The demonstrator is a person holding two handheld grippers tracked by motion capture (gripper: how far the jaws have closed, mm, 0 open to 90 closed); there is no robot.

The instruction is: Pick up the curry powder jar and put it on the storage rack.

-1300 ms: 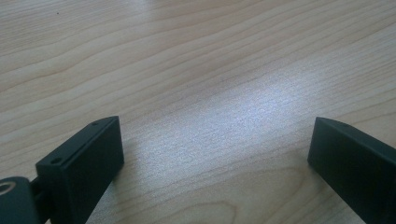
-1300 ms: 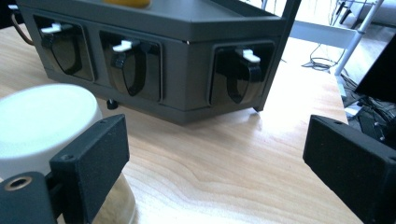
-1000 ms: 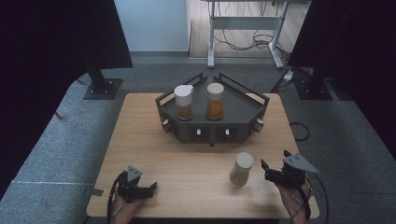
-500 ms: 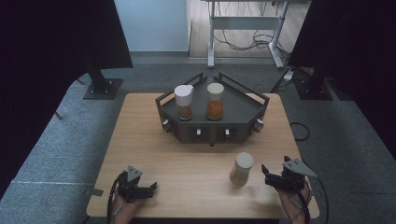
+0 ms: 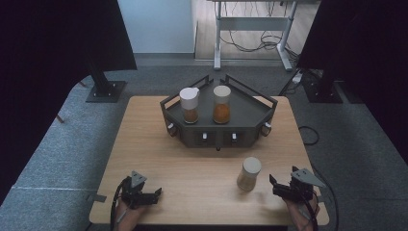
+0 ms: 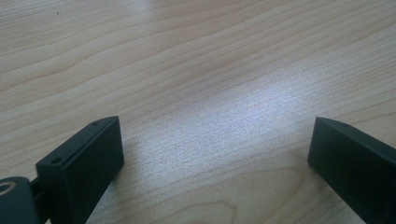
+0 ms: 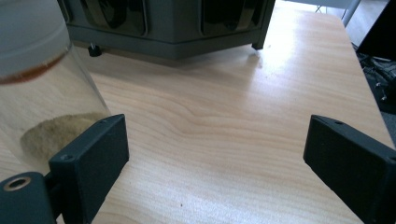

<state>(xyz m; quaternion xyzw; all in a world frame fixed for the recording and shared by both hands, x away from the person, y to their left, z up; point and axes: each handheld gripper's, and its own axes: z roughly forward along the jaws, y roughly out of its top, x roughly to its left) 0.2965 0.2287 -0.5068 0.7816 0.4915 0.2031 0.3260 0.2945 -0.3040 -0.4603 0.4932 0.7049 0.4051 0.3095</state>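
A clear jar with a white lid (image 5: 249, 173) stands on the wooden table (image 5: 197, 168), a little pale powder at its bottom (image 7: 51, 130). My right gripper (image 5: 275, 186) rests just right of it, open, nothing between its jaws. In the right gripper view the jar sits at the far left beside the left jaw. My left gripper (image 5: 155, 194) lies open near the table's front left edge, above bare wood (image 6: 210, 116). A dark angular tray (image 5: 250, 115) at the back carries two jars with orange contents (image 5: 189, 105) (image 5: 222, 104).
The tray's front face (image 7: 187, 28) with small knobs (image 5: 204, 136) lies beyond the jar. Black stands (image 5: 103, 86) and a desk frame (image 5: 250, 24) stand on grey carpet past the table. The table's right edge (image 5: 300, 144) is near my right gripper.
My right gripper has drawn slightly back toward the front edge, away from the jar. The left gripper and the jars have stayed put.
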